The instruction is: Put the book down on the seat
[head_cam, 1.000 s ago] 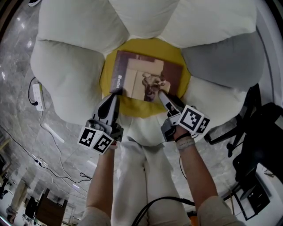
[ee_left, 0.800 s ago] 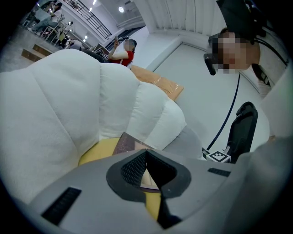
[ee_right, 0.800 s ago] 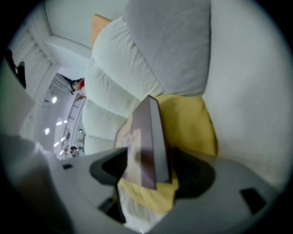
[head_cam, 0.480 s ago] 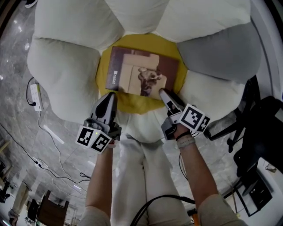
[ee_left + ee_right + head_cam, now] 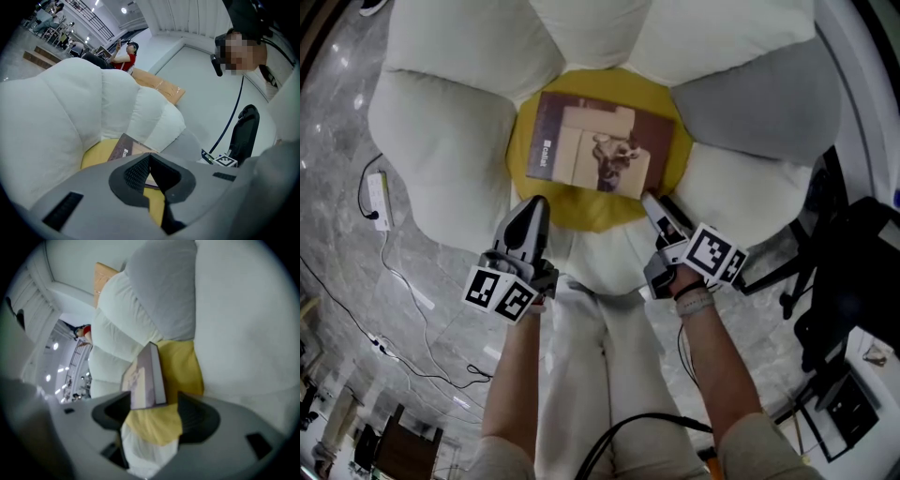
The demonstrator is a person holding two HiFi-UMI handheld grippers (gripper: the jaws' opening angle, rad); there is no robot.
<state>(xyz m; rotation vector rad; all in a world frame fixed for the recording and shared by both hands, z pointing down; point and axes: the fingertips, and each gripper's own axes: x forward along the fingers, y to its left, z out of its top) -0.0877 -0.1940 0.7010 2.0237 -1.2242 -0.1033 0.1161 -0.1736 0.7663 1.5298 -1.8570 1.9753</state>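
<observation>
A brown book (image 5: 595, 145) with a beige cover picture lies flat on the round yellow seat (image 5: 581, 211) in the middle of a flower-shaped chair. My left gripper (image 5: 534, 204) hovers just short of the seat's near-left edge, shut and holding nothing, its tips touching. In the left gripper view the book (image 5: 123, 149) shows beyond the left gripper (image 5: 150, 157), on the yellow seat (image 5: 96, 154). My right gripper (image 5: 651, 200) is open close to the book's near-right corner. In the right gripper view the book (image 5: 143, 376) lies beyond the parted jaws of the right gripper (image 5: 153, 401), not clamped.
White petal cushions (image 5: 441, 141) ring the seat, with one grey petal (image 5: 759, 94) at the right. A black office chair (image 5: 848, 253) stands to the right. A power strip (image 5: 380, 202) and cables lie on the marble floor at left. The person's white-trousered legs (image 5: 600, 366) are below.
The right gripper has let go of the book's near-right corner and drawn back slightly. The left gripper has pulled away from the book's near-left edge. The book stays on the seat.
</observation>
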